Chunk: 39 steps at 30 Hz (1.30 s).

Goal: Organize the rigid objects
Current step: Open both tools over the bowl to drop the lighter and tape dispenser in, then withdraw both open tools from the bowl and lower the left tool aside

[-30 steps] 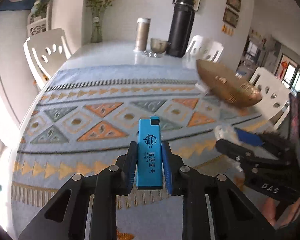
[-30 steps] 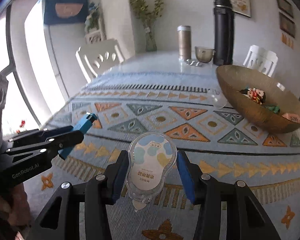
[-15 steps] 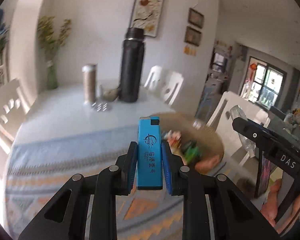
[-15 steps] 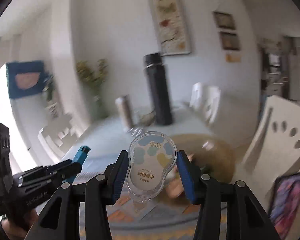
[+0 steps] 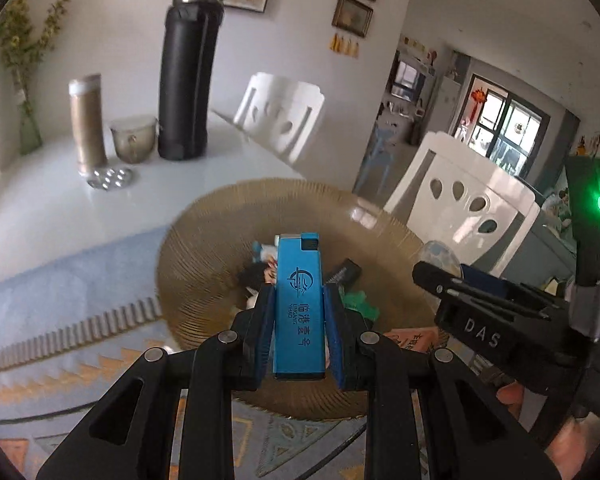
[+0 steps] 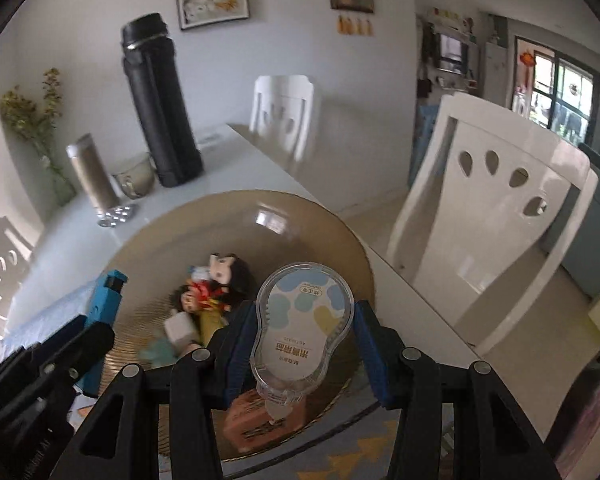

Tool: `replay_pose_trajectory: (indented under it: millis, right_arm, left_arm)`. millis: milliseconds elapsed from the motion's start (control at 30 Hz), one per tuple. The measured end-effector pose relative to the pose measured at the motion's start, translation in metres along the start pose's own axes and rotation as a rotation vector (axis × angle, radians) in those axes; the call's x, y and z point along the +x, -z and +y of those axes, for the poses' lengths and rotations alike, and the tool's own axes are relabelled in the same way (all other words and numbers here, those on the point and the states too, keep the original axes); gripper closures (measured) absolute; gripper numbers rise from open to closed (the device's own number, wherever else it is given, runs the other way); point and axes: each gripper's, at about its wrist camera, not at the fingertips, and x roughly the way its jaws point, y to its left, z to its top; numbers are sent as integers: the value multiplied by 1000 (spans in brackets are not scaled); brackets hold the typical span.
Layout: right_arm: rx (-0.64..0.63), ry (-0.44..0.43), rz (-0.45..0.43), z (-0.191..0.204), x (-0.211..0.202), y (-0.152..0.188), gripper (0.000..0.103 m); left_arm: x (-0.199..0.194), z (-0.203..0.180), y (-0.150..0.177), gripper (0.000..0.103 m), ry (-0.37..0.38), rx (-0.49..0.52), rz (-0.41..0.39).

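Observation:
My left gripper (image 5: 299,312) is shut on a blue lighter (image 5: 299,300) that stands upright between its pads, held over a ribbed amber glass bowl (image 5: 204,240). In the right wrist view my right gripper (image 6: 302,336) is shut on a clear correction-tape dispenser (image 6: 300,320), also above the bowl (image 6: 300,216). Inside the bowl lie a doll figure (image 6: 216,284), a small white piece and an orange box (image 6: 256,420). The right gripper (image 5: 440,276) shows at the right of the left wrist view; the left gripper with the lighter (image 6: 106,304) shows at the left of the right wrist view.
The bowl sits near the table's right edge on a patterned blue and orange cloth (image 5: 80,360). Behind it stand a tall black flask (image 5: 186,76), a gold tumbler (image 5: 86,120) and a small metal cup (image 5: 134,138). White chairs (image 6: 488,216) stand beside the table.
Both grippers have swung right from the middle of the patterned cloth to above the bowl, still holding the lighter and the tape dispenser. The bowl now fills the lower middle of both views.

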Motion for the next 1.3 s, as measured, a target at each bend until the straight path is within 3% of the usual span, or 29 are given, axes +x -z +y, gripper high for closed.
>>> replay_pose_trajectory:
  millis: [67,100,167,300,367,500,733,900,1100,1167,1300]
  right_arm:
    - [14,-4,3,-5,2,-2,52]
    - [20,-24,7,-7,2,-3,43]
    - [37,-50,-11,-12,-3,-7,38]
    - [16,-78,-138,-7,-49,-7,38]
    - [-3,-94,-175,0,-70,-6,36]
    - [-14,-188,-211,13,-111,-2,20]
    - [-103,-340,-260,56,-169,21,19]
    - [-165,-400,-245,87,-186,47,18]
    - [-202,-441,-197,101,-179,82,17]
    - [-209,-437,-193,101,-172,92,15]
    - [-235,-412,-161,96,-147,121,11]
  left_arm:
    - [1,-1,1,81,23,0,-4]
    - [-2,-1,0,78,34,4,-11]
    - [-13,1,-3,53,31,9,-22]
    - [-59,14,-14,46,-7,2,-102]
    - [-92,24,-16,34,-40,-16,-140]
    - [-150,39,-14,34,-93,-44,-208]
    - [-261,60,4,34,-272,-78,-314]
    - [-307,72,31,23,-336,-100,-347]
    - [-302,92,64,21,-371,-130,-296]
    - [-287,107,78,21,-350,-168,-251]
    - [-242,131,106,21,-388,-207,-157]
